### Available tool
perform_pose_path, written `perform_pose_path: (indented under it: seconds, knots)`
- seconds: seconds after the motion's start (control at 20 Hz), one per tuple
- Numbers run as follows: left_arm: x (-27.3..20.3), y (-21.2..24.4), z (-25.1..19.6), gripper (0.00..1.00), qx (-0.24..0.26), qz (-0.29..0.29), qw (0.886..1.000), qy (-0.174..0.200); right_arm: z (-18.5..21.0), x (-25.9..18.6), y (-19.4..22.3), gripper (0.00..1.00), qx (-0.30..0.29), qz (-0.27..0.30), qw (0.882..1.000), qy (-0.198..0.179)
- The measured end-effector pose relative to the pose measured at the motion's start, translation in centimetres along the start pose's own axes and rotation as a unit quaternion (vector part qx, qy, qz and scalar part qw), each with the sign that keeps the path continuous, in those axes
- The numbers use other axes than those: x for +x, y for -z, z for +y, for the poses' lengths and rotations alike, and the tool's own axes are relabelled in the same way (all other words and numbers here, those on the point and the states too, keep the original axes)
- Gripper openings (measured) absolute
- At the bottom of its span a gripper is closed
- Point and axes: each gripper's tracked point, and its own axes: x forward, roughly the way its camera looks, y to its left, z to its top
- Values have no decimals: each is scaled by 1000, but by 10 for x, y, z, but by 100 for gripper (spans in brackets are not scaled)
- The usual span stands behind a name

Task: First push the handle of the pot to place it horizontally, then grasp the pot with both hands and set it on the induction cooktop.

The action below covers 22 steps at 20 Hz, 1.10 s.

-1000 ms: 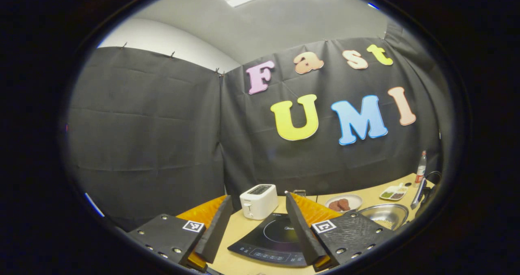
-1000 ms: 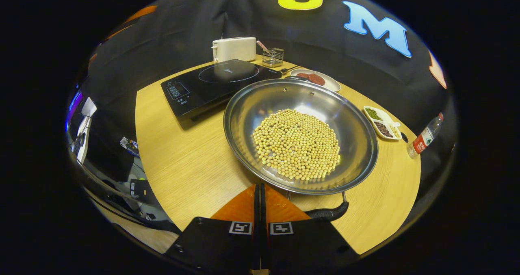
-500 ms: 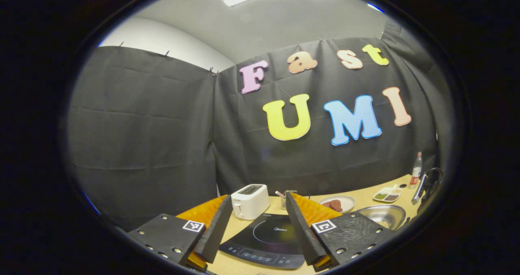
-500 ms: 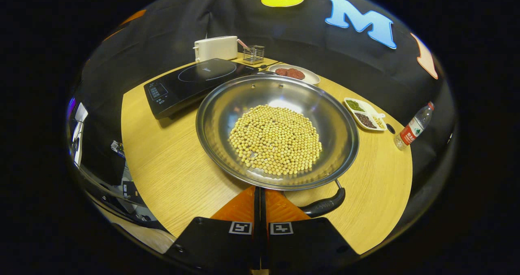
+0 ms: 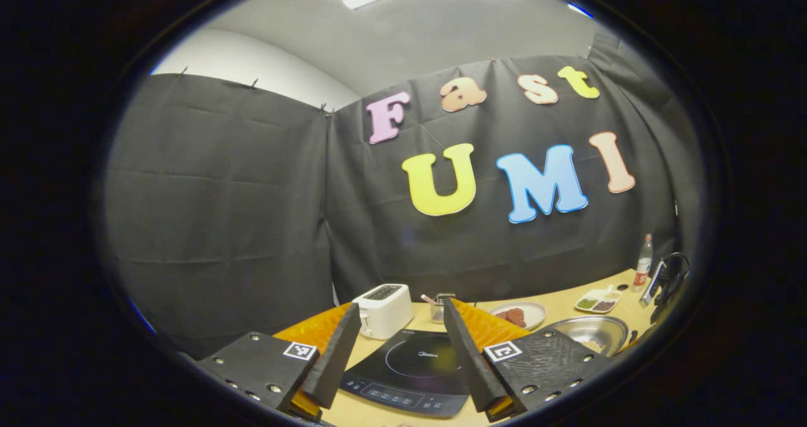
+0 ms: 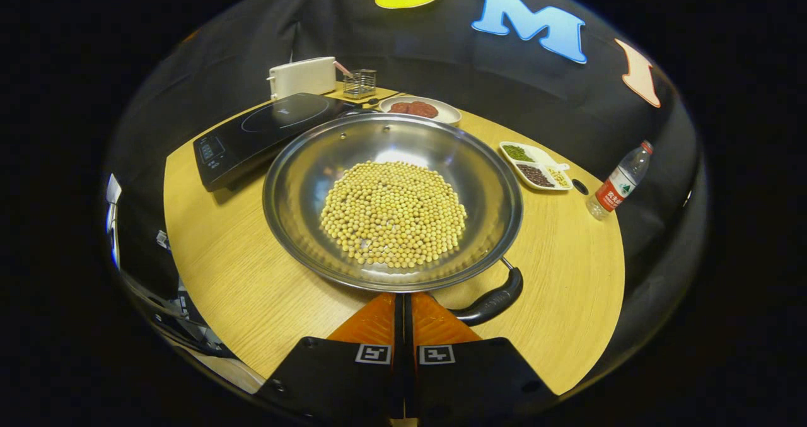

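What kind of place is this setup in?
Likely a mock kitchen in a cloth-walled booth: a black induction cooktop, a white toaster and a steel pot of yellow beans share a round wooden table.

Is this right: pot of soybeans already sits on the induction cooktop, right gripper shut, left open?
Not quite. In the right gripper view the pot of soybeans sits on the wooden table, beside the induction cooktop, not on it. The rest holds: right gripper shut, left gripper open.

Closed right gripper has swept the shallow steel pot's black curved handle rightward, rotating it; left gripper view panned slightly.
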Motion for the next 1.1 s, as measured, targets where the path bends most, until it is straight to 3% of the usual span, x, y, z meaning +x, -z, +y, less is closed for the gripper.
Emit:
perform_pose_path:
  seconds: [0.6,0.9,1.1]
  knots:
    - [2,1,-14,78,6,6,1000,3,-59,11,-15,2,54,-21,996,71]
    - [2,3,-25,78,9,12,1000,4,-78,15,-21,2,82,-36,992,87]
    - [8,10,-53,78,15,22,999,26,-93,-10,-46,2,112,-117,983,92]
